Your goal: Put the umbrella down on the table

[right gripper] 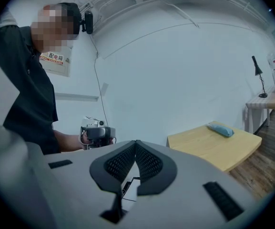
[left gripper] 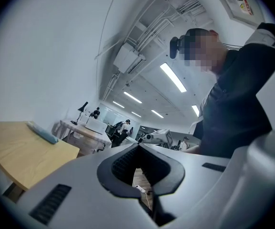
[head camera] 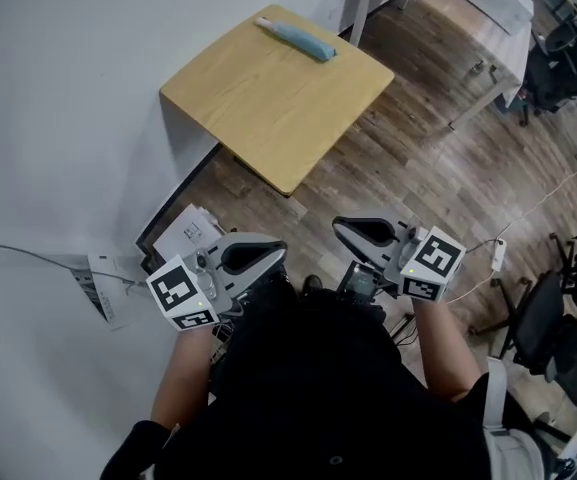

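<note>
A folded blue umbrella (head camera: 296,38) lies near the far edge of the light wooden table (head camera: 278,108); it also shows in the left gripper view (left gripper: 42,132) and in the right gripper view (right gripper: 220,129). Both grippers are held close to my body, well short of the table and apart from the umbrella. My left gripper (head camera: 282,252) is shut with nothing in it, its jaws meeting at the tip (left gripper: 138,144). My right gripper (head camera: 336,225) is shut and empty too (right gripper: 136,142). The two point roughly toward each other.
The wooden table stands against a white wall (head camera: 58,118). A white desk (head camera: 488,8) is at the back right, and black office chairs (head camera: 558,328) at the right. Papers and a box (head camera: 188,230) lie on the wood floor at the left, a power strip (head camera: 498,253) at the right.
</note>
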The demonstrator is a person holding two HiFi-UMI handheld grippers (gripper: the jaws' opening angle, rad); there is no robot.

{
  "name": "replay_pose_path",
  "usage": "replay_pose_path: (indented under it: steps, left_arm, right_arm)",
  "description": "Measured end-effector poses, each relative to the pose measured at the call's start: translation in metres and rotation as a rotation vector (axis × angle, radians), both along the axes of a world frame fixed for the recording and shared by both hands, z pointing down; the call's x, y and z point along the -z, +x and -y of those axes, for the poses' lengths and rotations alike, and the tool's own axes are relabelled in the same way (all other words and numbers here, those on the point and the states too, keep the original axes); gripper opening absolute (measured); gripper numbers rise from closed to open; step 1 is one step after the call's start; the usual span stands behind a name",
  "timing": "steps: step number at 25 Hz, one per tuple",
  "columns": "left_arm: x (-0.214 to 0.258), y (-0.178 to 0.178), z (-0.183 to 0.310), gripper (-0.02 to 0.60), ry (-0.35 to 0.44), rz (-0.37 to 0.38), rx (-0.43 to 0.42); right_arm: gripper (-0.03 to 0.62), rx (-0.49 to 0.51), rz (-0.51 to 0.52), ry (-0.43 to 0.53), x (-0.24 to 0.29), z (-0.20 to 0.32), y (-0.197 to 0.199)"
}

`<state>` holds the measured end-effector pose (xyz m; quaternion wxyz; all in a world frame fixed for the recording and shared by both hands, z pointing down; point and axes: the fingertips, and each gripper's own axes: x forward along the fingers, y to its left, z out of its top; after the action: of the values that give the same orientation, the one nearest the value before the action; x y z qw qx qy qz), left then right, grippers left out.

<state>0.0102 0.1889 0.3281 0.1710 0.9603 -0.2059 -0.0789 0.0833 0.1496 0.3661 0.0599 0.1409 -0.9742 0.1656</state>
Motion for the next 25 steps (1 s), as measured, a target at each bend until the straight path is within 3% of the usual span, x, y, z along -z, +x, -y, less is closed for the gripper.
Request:
replay_pose_path:
  steps: [8,15,25]
  left_arm:
    - [-0.008,0.05,-0.003,0.012,-0.033,0.047,-0.028]
    - [-0.025,0.08,-0.021,0.012,-0.082,0.082,-0.073]
    - [-0.02,0.091,-0.024,0.011,-0.069,0.098,-0.101]
  right_arm:
    - [0.019,-0.014,0.016,-0.032,-0.021,-0.016,0.049]
    - [0.018,-0.012,0.033,-0.047,-0.036,-0.029,0.07]
    - [0.018,-0.028,0.045,-0.036,-0.032,-0.03,0.079]
